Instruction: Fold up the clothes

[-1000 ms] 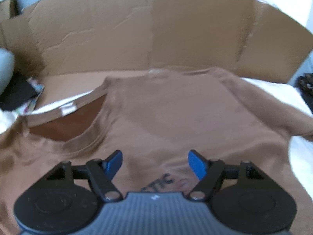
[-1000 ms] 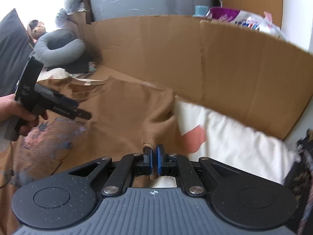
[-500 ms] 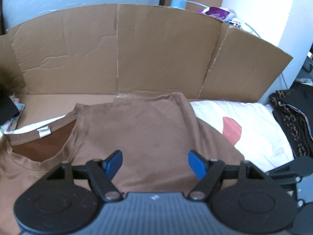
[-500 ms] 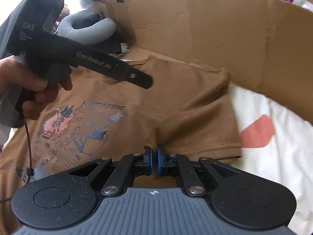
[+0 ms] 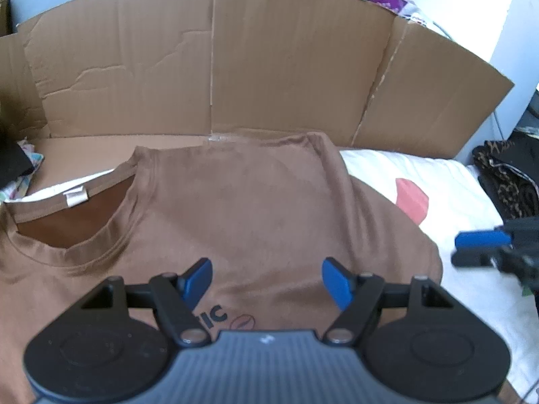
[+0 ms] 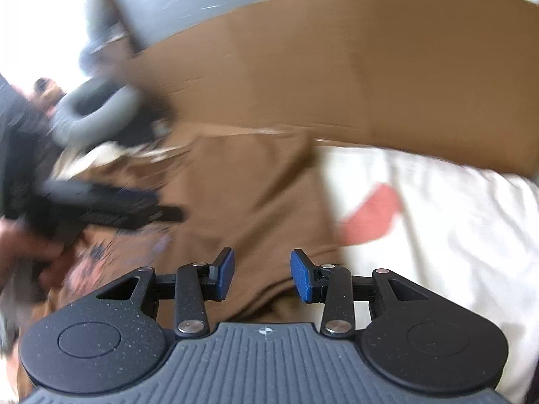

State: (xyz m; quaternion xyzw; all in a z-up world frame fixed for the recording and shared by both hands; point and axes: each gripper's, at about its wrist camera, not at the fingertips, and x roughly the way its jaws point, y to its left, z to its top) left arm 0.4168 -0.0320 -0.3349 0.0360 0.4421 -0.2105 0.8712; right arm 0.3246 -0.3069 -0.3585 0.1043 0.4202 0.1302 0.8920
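One brown T-shirt (image 5: 256, 208) lies under two grippers, jaws parted.

A big brown cardboard sheet (image 5: 269, 67) stands up across the top of the picture. A white blanket (image 5: 438, 195) with a pink patch lies at the right. A pale wall (image 5: 505, 17) fills the upper right corner.

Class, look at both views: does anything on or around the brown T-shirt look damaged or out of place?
The cardboard standing behind the brown T-shirt is damaged: its surface layer is torn and peeling left of the middle crease. The T-shirt itself looks fine, with one sleeve folded inward. Both the left tongs and the right tongs are open.
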